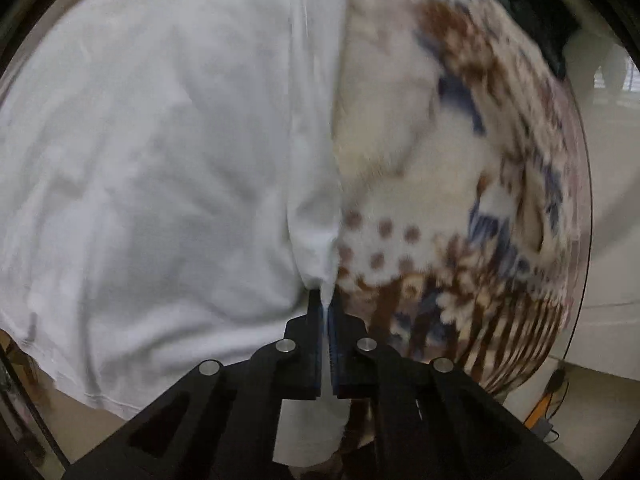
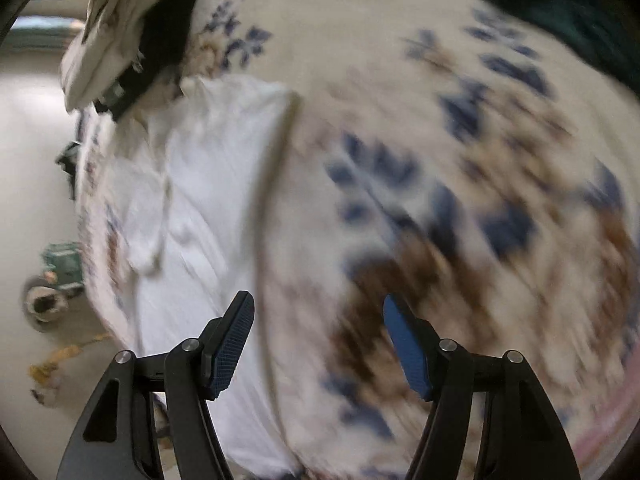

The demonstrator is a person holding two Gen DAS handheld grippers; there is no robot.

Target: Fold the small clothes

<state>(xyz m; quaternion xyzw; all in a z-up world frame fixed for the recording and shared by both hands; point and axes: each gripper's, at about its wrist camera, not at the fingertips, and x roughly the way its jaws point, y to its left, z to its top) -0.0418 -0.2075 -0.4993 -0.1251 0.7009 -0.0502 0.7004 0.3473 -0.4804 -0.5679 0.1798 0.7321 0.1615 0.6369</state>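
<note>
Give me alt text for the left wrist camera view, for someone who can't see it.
The left tool is shut on a bunched edge of a white garment, which fills the left and middle of the view. To its right lies a blurred patterned blanket in cream, brown and blue, with pale floor beyond it at the lower right.

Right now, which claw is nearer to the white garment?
Left. The left claw is shut on an edge of the white garment. The right claw is open, holding nothing, poised beside the garment over the patterned blanket.
</note>
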